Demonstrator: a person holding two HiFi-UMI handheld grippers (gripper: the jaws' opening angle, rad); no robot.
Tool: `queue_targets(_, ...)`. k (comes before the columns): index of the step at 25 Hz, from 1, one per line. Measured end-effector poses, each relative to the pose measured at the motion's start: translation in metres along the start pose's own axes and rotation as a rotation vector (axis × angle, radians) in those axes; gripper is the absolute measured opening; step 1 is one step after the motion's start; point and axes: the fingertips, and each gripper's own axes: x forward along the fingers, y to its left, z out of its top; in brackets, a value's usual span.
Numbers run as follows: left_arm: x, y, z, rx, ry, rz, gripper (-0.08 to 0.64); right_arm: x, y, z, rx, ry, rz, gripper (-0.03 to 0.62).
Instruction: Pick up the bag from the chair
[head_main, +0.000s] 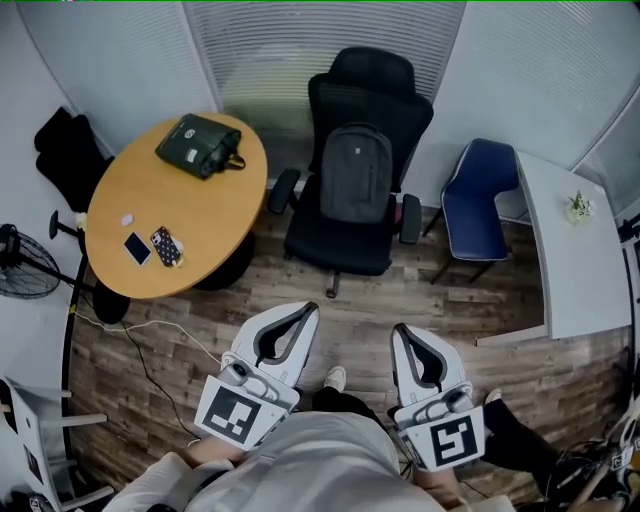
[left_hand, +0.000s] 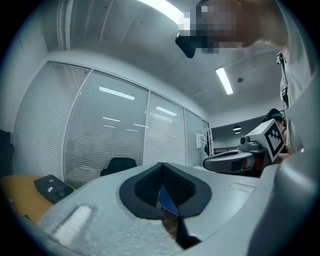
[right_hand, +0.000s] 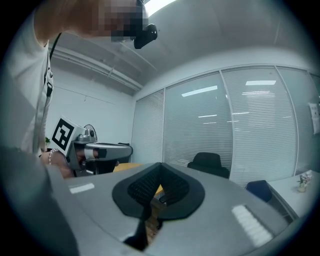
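Looking down from the head view, I have the left gripper (head_main: 304, 312) and the right gripper (head_main: 401, 331) side by side, low in the frame. Both point ahead over the wooden floor (head_main: 420, 300).

Each gripper's own view shows its two jaws pressed together at the tip with nothing between them, so both are closed and empty.

The bag, a grey backpack (head_main: 357, 172), stands upright on the seat of the black office chair (head_main: 372, 85), leaning against the backrest. It is straight ahead of the grippers, roughly on the line that runs between them, and well apart from both tips. Neither gripper touches it or the chair.

Ahead and off to the left of the left gripper is a round wooden table (head_main: 200, 225). A dark green handbag (head_main: 200, 146) lies on its far side, and two phones (head_main: 151, 247) lie on the near side.

Ahead and to the right of the right gripper is a blue chair (head_main: 480, 195). Beyond that is a white desk (head_main: 575, 270) with a small plant (head_main: 578, 206) on it.

A floor fan (head_main: 25, 262) stands far out to the left of the left gripper.
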Motion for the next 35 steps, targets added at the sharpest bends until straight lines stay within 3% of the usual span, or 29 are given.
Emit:
queue_targets(11,0.057,-0.004,-0.007,-0.013,-0.004,0.011,0.000,0.010,-0.060,-0.011,0.000,0.011,-0.002,0.003)
queue_targets(21,0.076,0.006,-0.004,-0.020,-0.012,0.019,0.000,0.026,-0.074,-0.010,0.002,0.010,0.006,0.003)
queue_targets(35,0.118,0.065,-0.004,-0.028,-0.031,0.002,0.000,0.096,-0.090,-0.006,-0.014,0.012,0.003,0.003)
